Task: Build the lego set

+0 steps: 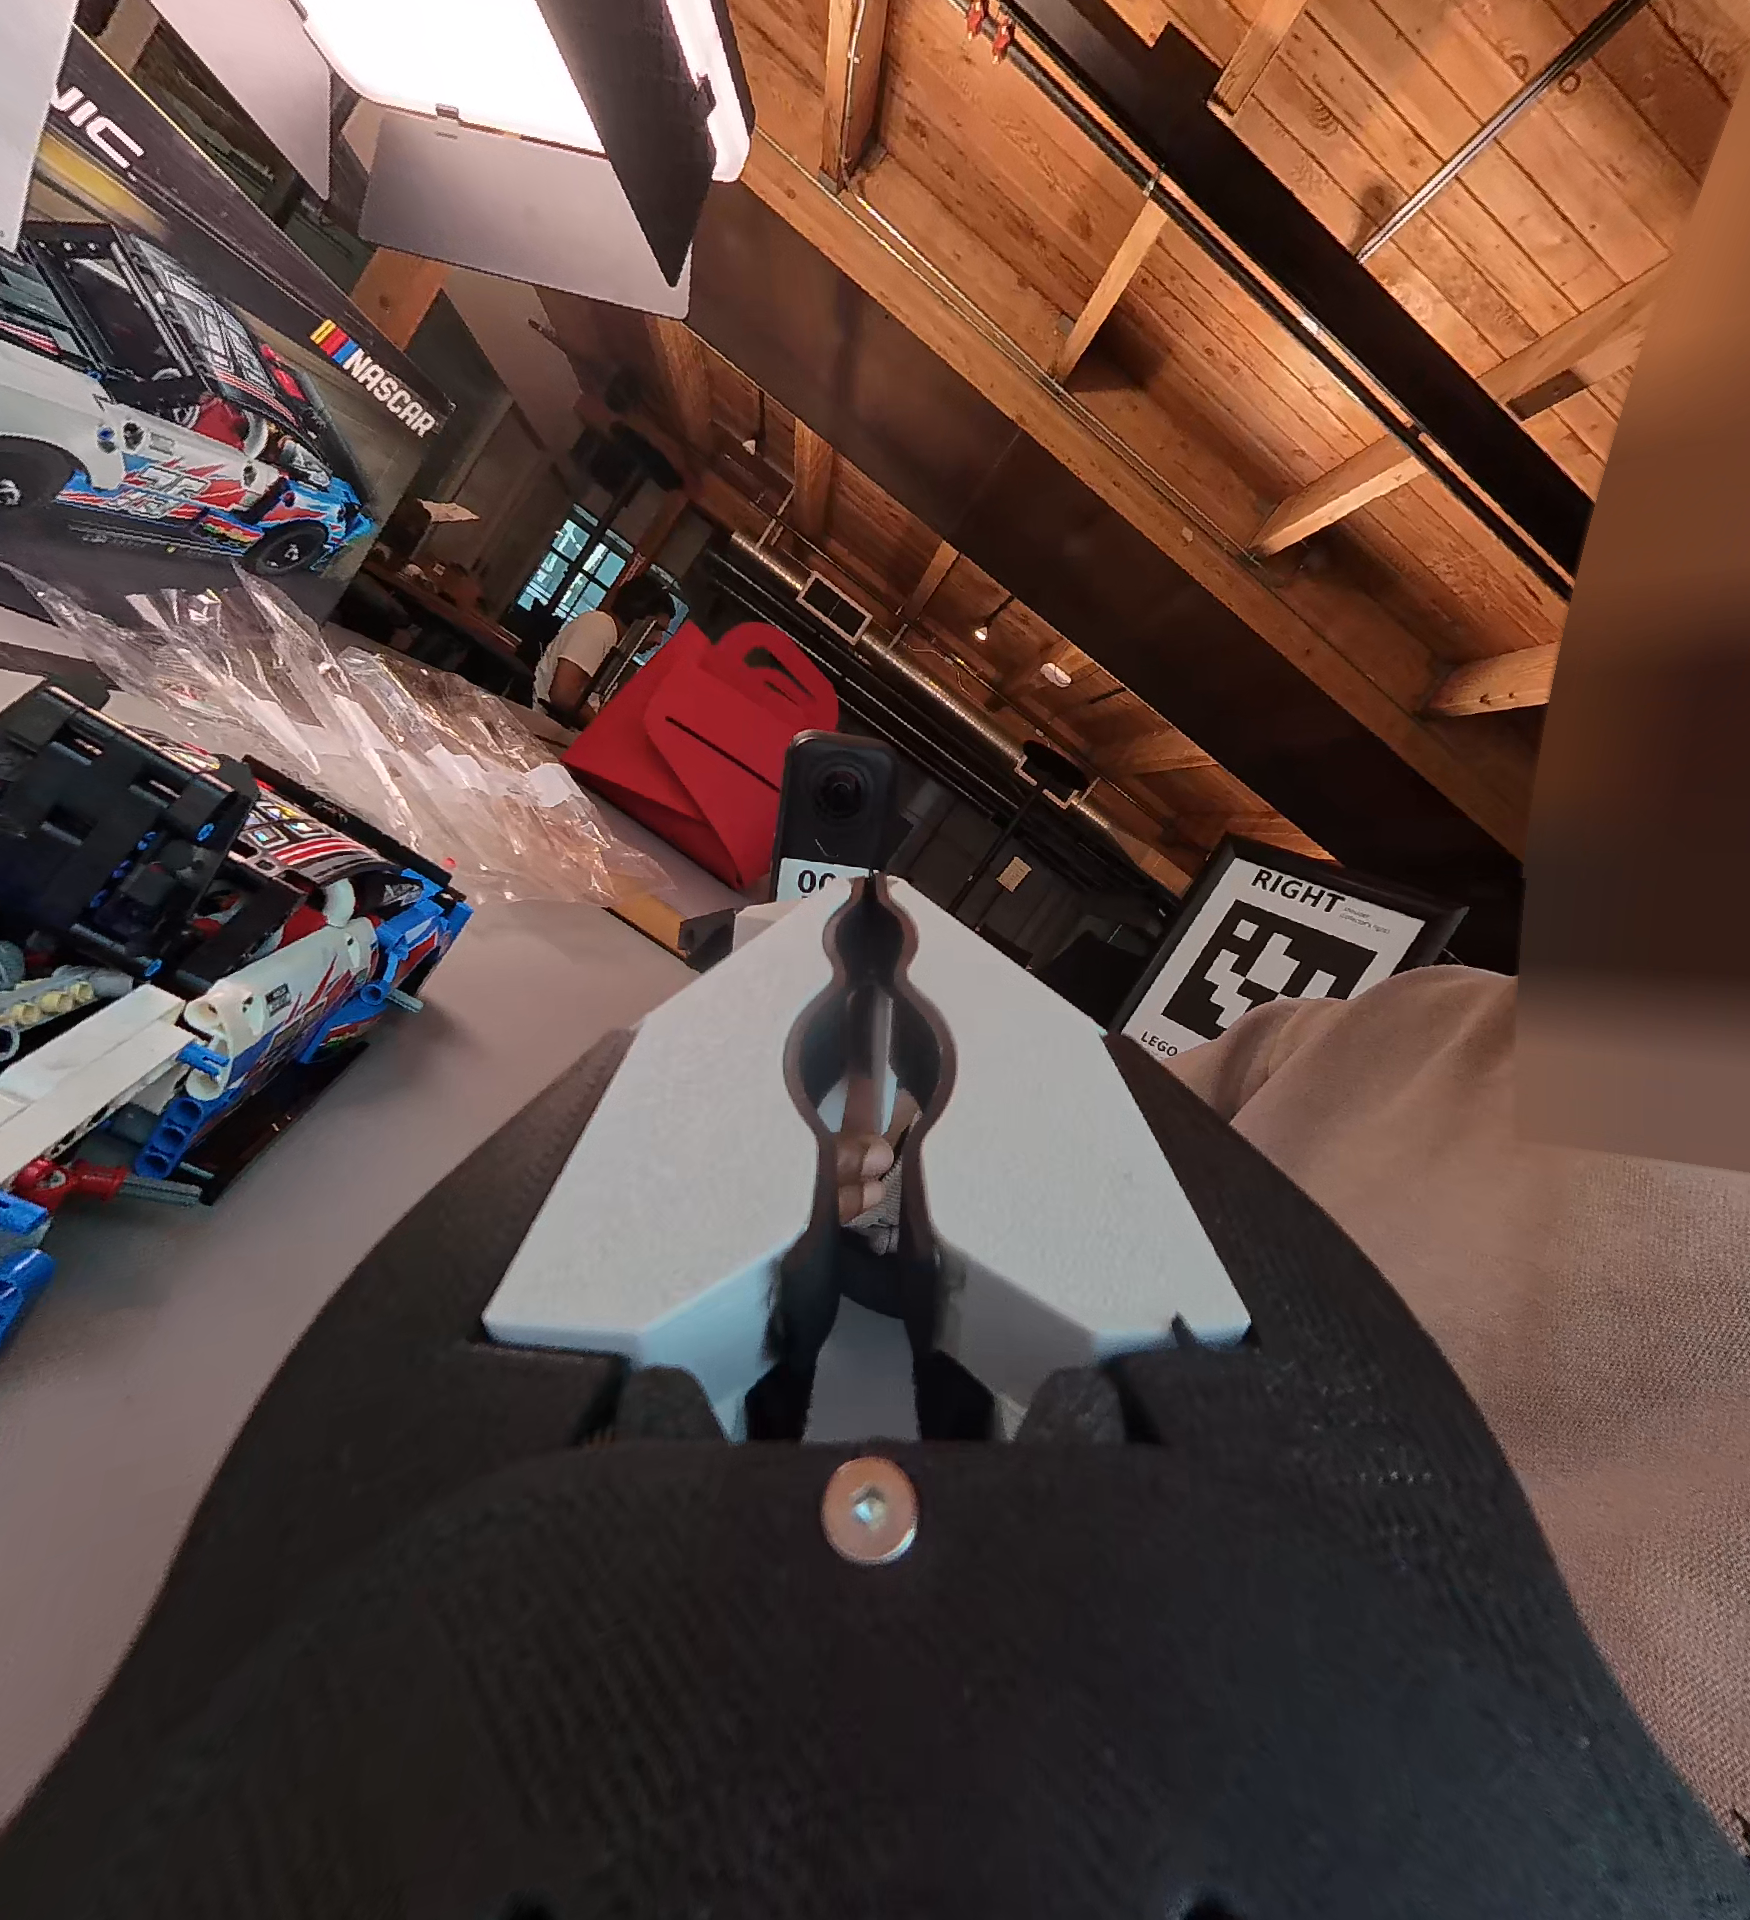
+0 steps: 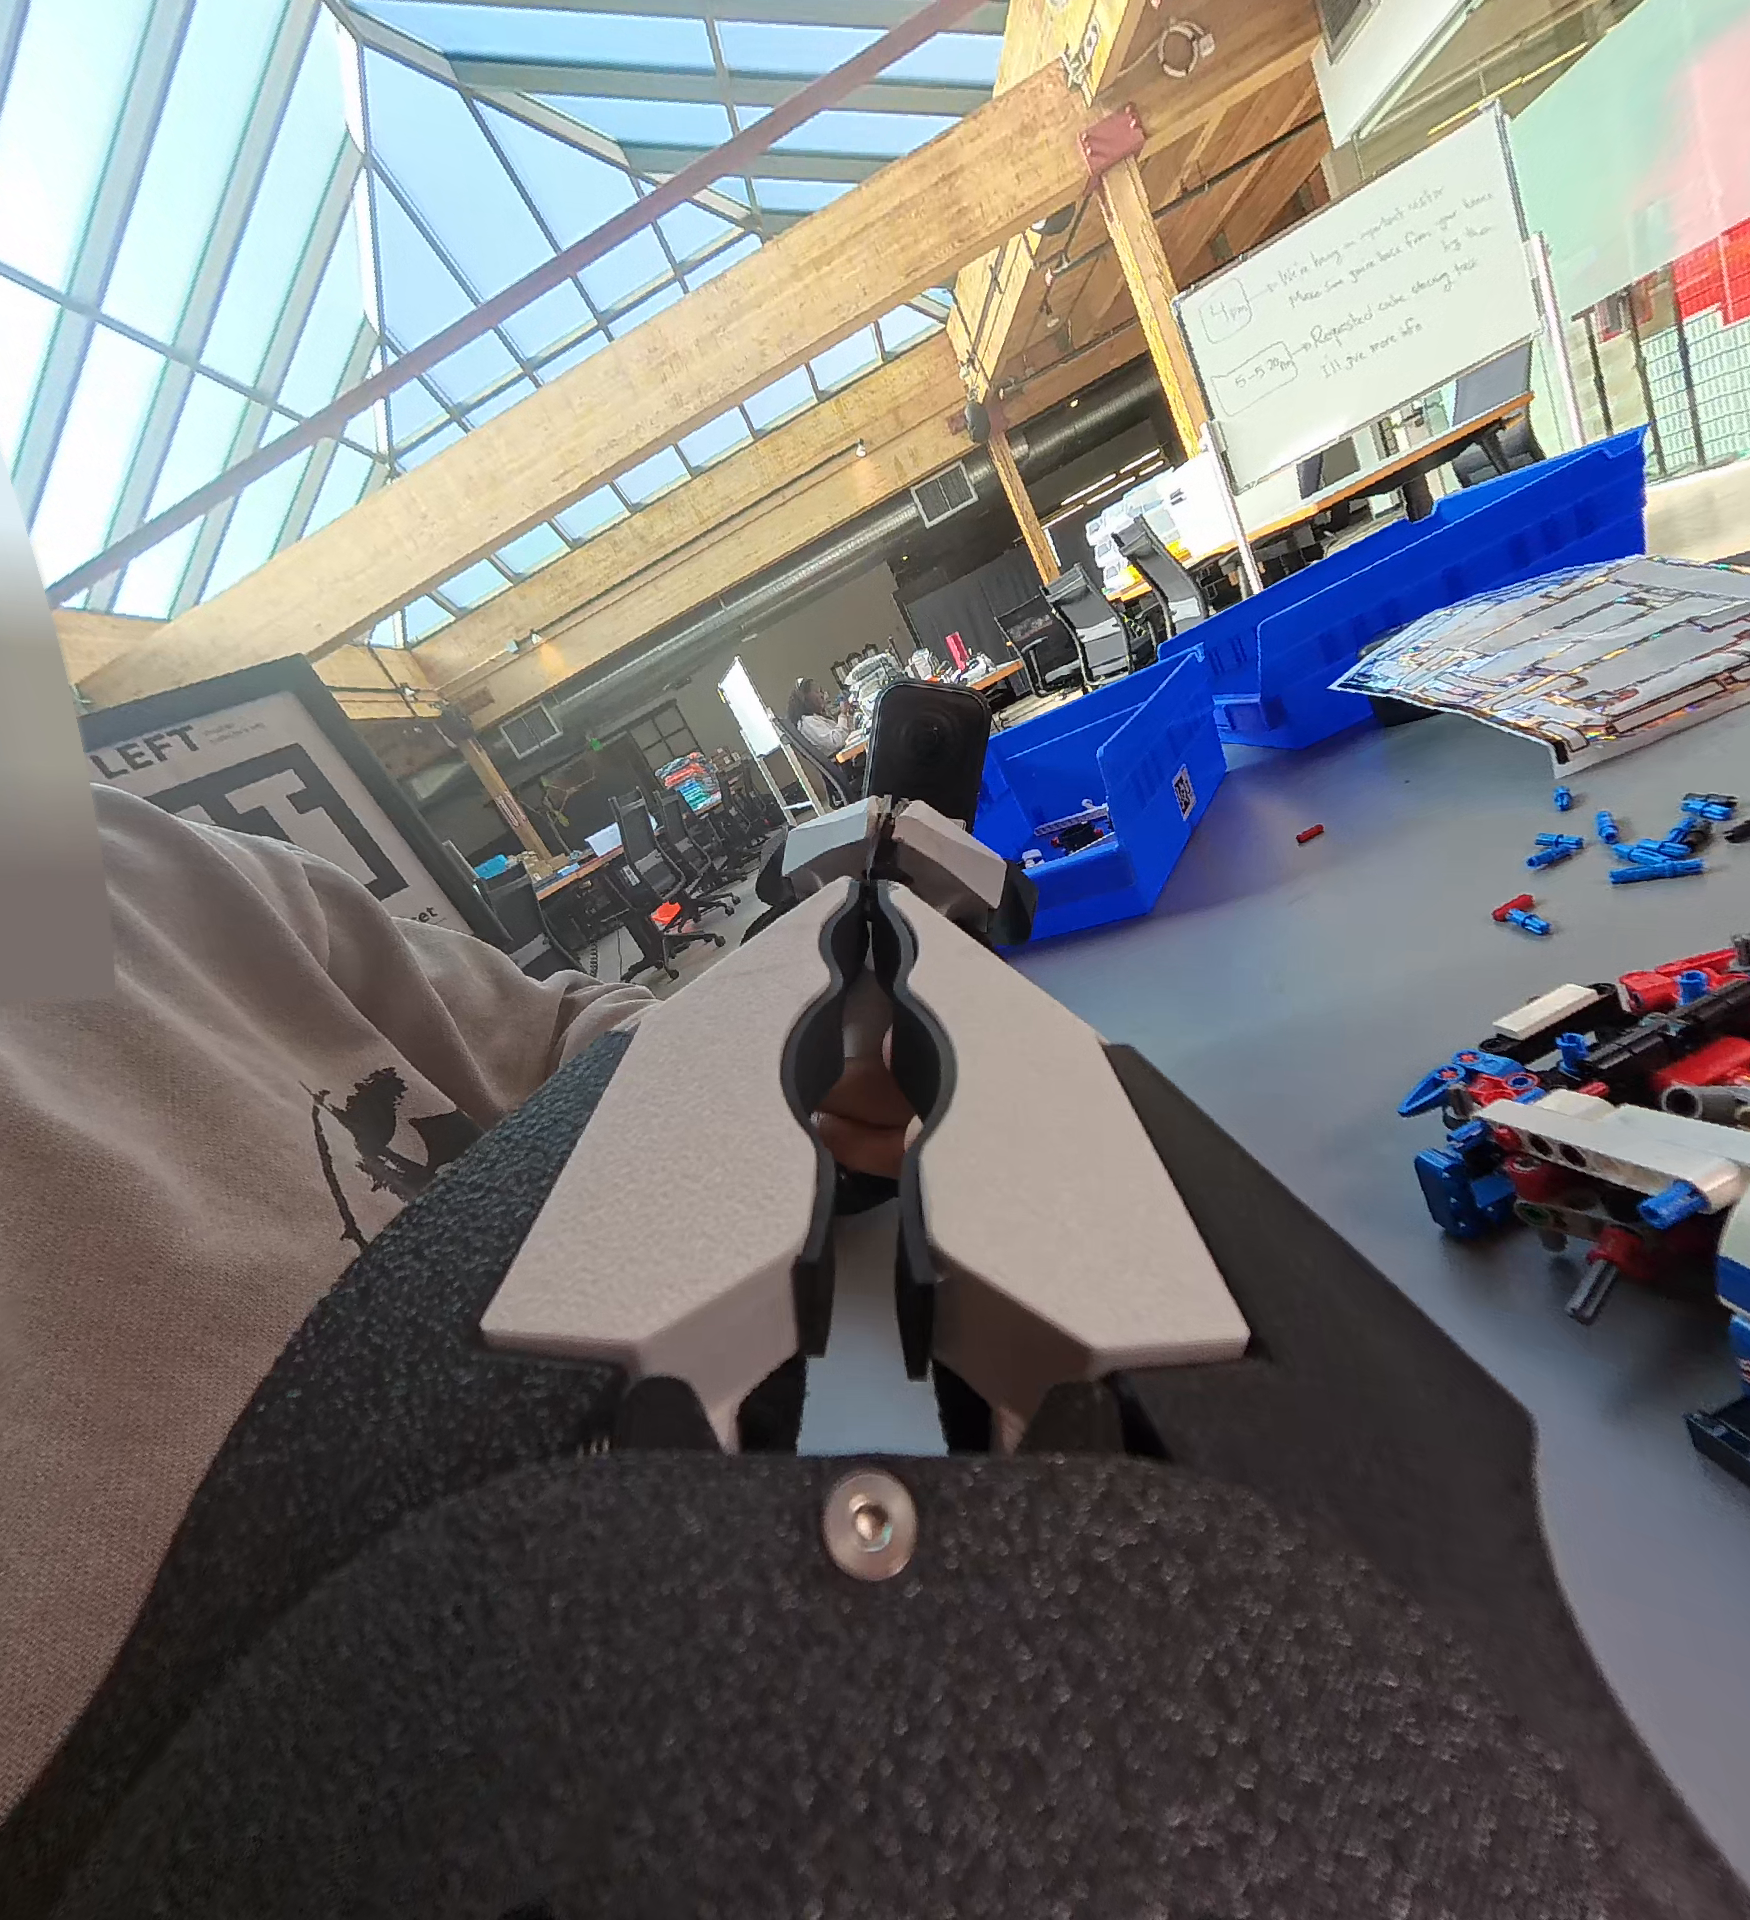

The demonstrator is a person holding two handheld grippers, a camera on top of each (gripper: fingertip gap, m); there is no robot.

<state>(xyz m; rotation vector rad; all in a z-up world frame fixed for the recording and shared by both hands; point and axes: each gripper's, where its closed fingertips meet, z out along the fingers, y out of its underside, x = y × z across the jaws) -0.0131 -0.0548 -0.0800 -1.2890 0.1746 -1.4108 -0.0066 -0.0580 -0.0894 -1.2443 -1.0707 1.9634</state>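
Note:
The half-built Lego race car [image 1: 175,987] lies on the grey table [image 1: 486,1122] to the left of my left gripper [image 1: 871,883]. It also shows at the right edge of the right wrist view [image 2: 1681,1122]. Both grippers are raised off the table and point at each other, tip to tip. My left gripper is shut, and a thin pale sliver shows in the gap between its fingers; I cannot tell what it is. My right gripper [image 2: 876,904] is shut too. The left gripper [image 2: 886,826] shows just beyond it, its jaws together.
The Lego box [image 1: 123,416], empty plastic bags [image 1: 383,748] and a red bag [image 1: 715,748] sit behind the car. Blue bins [image 2: 1110,821], a sticker sheet [image 2: 1598,665] and loose blue pins [image 2: 1640,847] lie to the right. A black camera [image 2: 928,748] and a framed marker sign [image 1: 1286,956] stand behind the grippers. Left and right tips are no more than a few centimetres apart. From either gripper's tips it is about 15 cm to the half-built Lego race car [image 1: 175,987].

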